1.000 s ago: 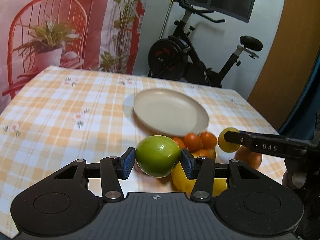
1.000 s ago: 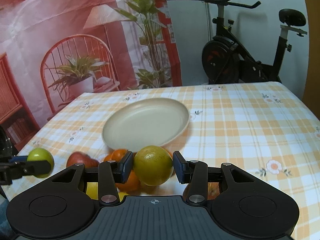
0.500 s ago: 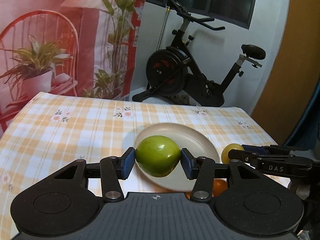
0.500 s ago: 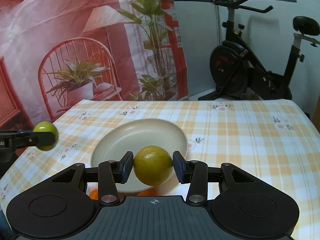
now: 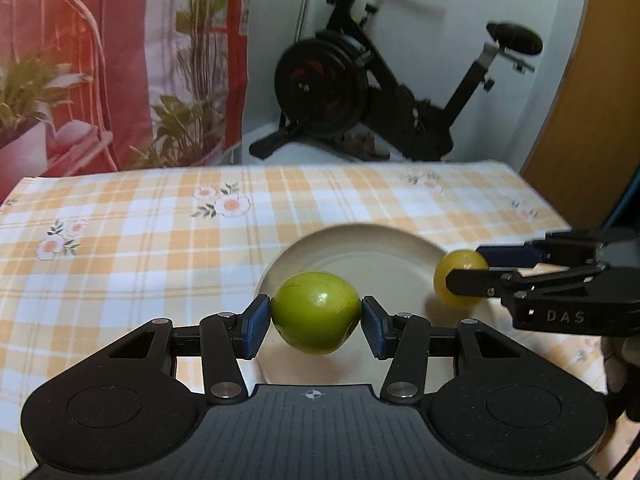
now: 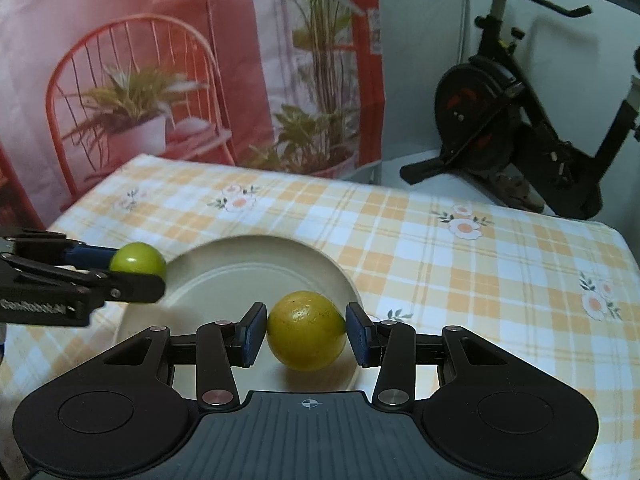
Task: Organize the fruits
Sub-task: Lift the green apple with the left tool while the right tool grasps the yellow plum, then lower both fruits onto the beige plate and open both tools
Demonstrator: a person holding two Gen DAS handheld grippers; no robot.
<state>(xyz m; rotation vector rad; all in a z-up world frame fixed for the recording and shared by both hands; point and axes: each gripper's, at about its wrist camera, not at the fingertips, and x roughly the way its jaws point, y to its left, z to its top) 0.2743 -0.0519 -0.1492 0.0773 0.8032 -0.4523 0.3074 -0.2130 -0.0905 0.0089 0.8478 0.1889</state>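
Left wrist | one green apple [image 5: 316, 312] clamped | one yellow fruit [image 6: 306, 336] clamped | one plate [image 5: 384, 258]

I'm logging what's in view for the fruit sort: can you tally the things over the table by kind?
Green fruit, in the left gripper: 1
Yellow-green fruit, in the right gripper: 1
Plate: 1
Total: 3
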